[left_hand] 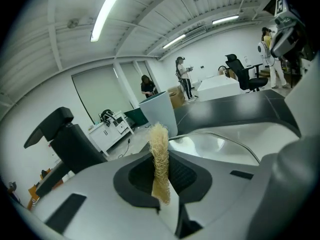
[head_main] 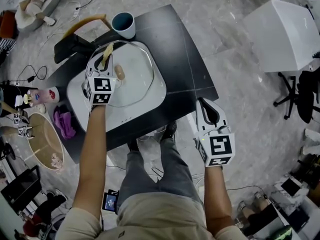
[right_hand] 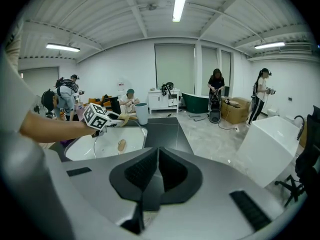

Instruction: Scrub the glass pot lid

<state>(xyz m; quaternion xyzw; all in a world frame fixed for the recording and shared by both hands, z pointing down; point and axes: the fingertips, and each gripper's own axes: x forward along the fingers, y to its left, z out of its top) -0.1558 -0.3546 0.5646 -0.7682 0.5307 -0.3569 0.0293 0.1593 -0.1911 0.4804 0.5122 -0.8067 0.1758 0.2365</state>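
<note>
My left gripper (head_main: 102, 59) pinches a loofah strip (left_hand: 160, 154) just over the glass pot lid (head_main: 140, 81), which lies in the white basin (head_main: 75, 91) on the black table (head_main: 185, 59), ready for scrubbing, while my right gripper (head_main: 209, 113), jaws pressed together on nothing, hangs well aside so it does not get in the way.

Loofah strip (left_hand: 160, 156) pinched in hand-held gripper (left_hand: 162, 186)

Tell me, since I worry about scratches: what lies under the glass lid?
The glass lid lies on a white tray, itself on the black table. Only tray shows through the glass. The left gripper, holding a scrubber, covers the lid's left edge, hiding that part.
</note>
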